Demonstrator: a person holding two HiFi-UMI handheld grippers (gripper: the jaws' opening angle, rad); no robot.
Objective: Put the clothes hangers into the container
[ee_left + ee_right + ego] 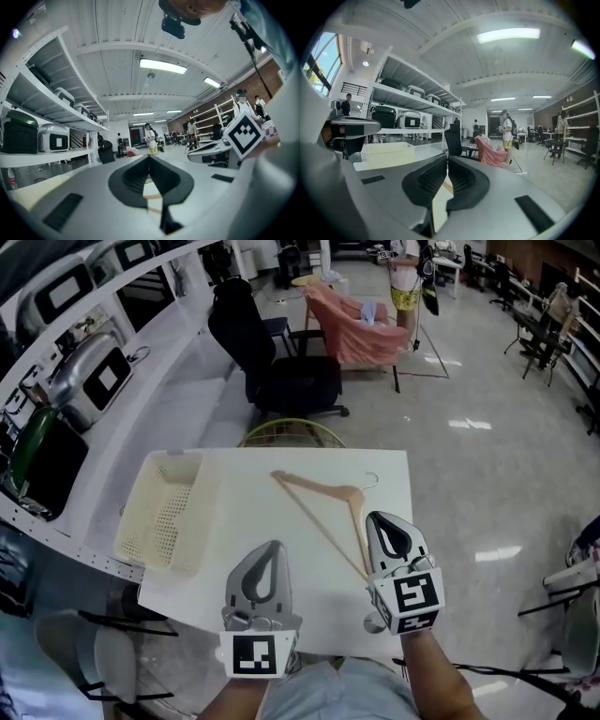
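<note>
A cream basket is sitting at the left edge of the white counter. A wooden hanger is lying flat to its right, well apart from it, with its hook turning toward the far right corner. Past the counter's far edge, a yellow wire bin, a black chair and a pink-draped chair are standing. Shelves with appliances are running along the left.

Both hands are reaching in from the near edge, pointing roughly level and away from the person. The left claw is hanging over bare counter between basket and hanger, clenched on nothing. The right claw is lying over the hanger's right arm, also clenched and gripping nothing. Whether it is touching the wood I cannot tell.
</note>
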